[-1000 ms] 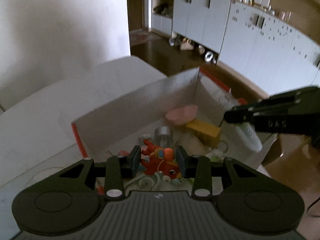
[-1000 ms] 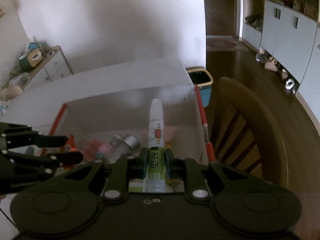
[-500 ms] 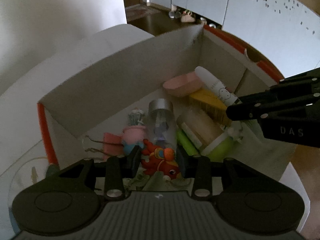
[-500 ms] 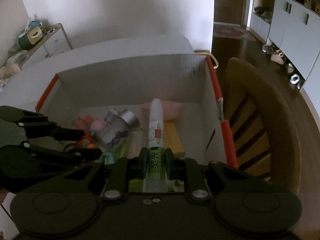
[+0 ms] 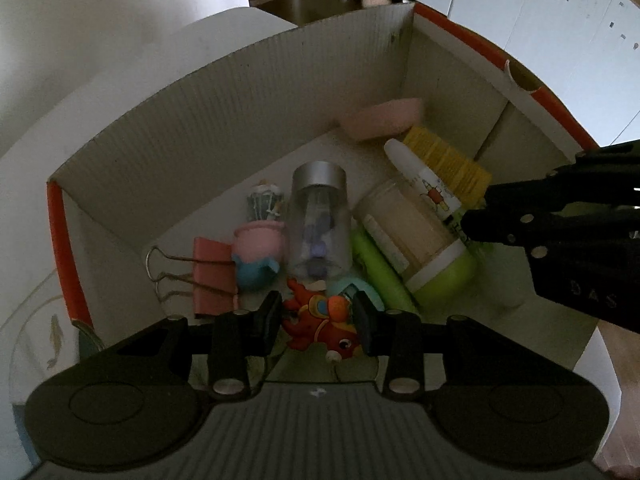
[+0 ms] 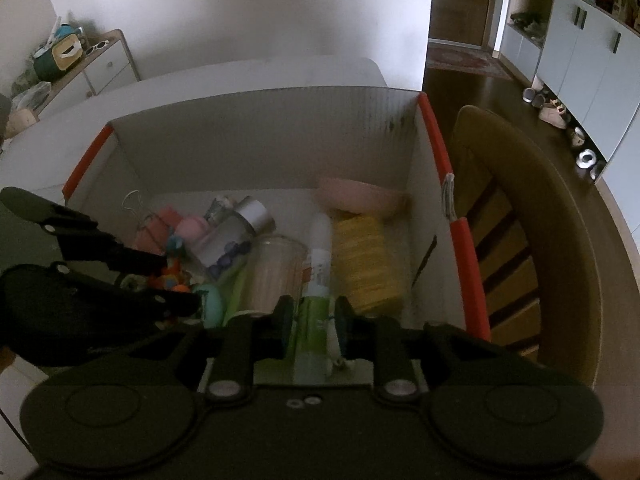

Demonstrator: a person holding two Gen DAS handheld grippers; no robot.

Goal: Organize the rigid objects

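A white cardboard box [image 5: 200, 128] with red edges [image 6: 260, 140] holds several small items. My left gripper [image 5: 316, 320] is shut on a red cartoon fish toy [image 5: 320, 316] and hangs low over the box's near left part. It shows at the left of the right wrist view [image 6: 180, 280]. My right gripper [image 6: 315, 320] has its jaws opening around a white and green glue stick [image 6: 320, 256]. The stick leans between a clear jar [image 6: 276, 272] and a yellow sponge [image 6: 364, 260], with its green end between the pads. The right gripper [image 5: 476, 216] enters the left wrist view from the right.
Inside the box lie a silver-capped clear bottle [image 5: 320, 208], a green-lidded jar [image 5: 416, 236], a pink dish [image 5: 380, 120], a pink binder clip [image 5: 212, 272] and a cactus figure [image 5: 260, 236]. A wooden chair [image 6: 520, 220] stands right of the box. The box rests on a white table [image 5: 120, 80].
Both grippers have sunk toward the box and tipped downward, so its contents fill the views. The right jaws have widened and the glue stick has settled lower among the items.
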